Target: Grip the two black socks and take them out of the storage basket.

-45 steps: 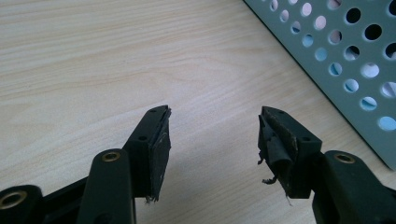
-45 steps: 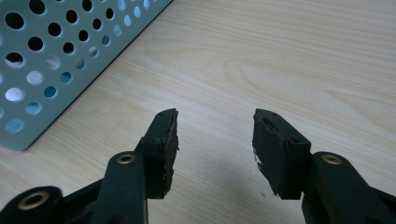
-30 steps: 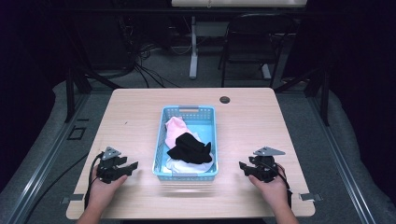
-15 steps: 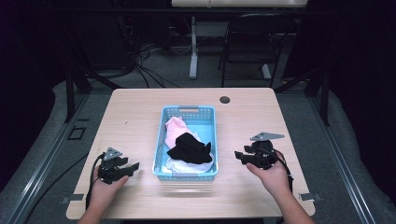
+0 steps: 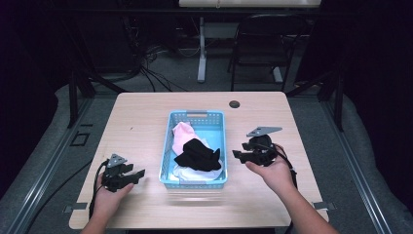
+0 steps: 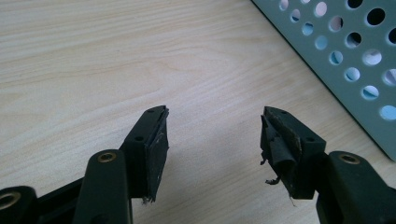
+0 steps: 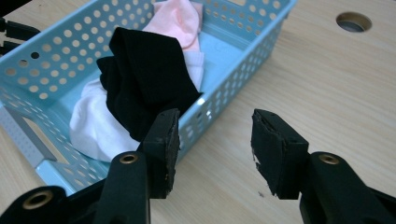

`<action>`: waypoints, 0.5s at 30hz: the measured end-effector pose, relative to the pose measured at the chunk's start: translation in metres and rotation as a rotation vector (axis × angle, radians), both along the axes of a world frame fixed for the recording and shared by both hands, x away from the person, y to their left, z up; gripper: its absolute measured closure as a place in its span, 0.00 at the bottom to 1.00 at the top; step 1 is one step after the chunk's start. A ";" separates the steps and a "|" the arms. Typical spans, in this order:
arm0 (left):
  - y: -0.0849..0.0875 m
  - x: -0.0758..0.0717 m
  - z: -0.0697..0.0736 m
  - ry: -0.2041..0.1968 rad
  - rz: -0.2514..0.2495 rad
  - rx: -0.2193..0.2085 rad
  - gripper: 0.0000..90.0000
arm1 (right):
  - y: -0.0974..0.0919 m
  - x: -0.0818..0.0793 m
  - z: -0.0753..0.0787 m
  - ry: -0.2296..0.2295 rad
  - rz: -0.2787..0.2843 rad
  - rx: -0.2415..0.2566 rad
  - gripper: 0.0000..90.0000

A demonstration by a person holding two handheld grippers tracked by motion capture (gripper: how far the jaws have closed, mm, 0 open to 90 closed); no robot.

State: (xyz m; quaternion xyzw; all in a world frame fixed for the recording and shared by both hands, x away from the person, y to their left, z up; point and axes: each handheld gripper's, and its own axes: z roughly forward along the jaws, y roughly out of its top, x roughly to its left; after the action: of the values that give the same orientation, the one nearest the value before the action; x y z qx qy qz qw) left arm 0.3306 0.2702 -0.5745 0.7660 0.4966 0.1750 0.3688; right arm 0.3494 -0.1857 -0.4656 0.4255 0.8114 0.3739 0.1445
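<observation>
The right gripper (image 5: 237,155) is hovering open and empty beside the basket (image 5: 167,146) of socks (image 5: 197,156), while the left gripper (image 5: 139,174) is resting open on the table (image 5: 141,117).

Matt wood table (image 5: 146,122), plastic basket (image 5: 168,146).

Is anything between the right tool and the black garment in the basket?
Only the blue basket's near side wall: the open right tool is outside it above bare table, and the black garment lies uncovered on top of the pile.
</observation>
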 end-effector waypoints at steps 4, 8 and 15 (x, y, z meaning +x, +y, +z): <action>0.000 0.000 0.000 -0.001 -0.004 0.000 0.46 | 0.014 0.006 0.003 0.009 0.032 -0.003 0.60; 0.000 0.000 0.000 -0.003 -0.002 -0.002 0.46 | 0.029 0.013 0.003 0.007 0.070 -0.011 0.61; 0.000 0.001 0.000 0.002 -0.007 0.000 0.46 | 0.053 0.025 0.000 0.006 0.113 -0.028 0.62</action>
State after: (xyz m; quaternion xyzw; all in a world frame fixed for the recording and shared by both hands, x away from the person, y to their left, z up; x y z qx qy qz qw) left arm 0.3313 0.2705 -0.5740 0.7678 0.4944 0.1730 0.3690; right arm 0.3746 -0.1324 -0.4655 0.3781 0.8397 0.3686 0.1266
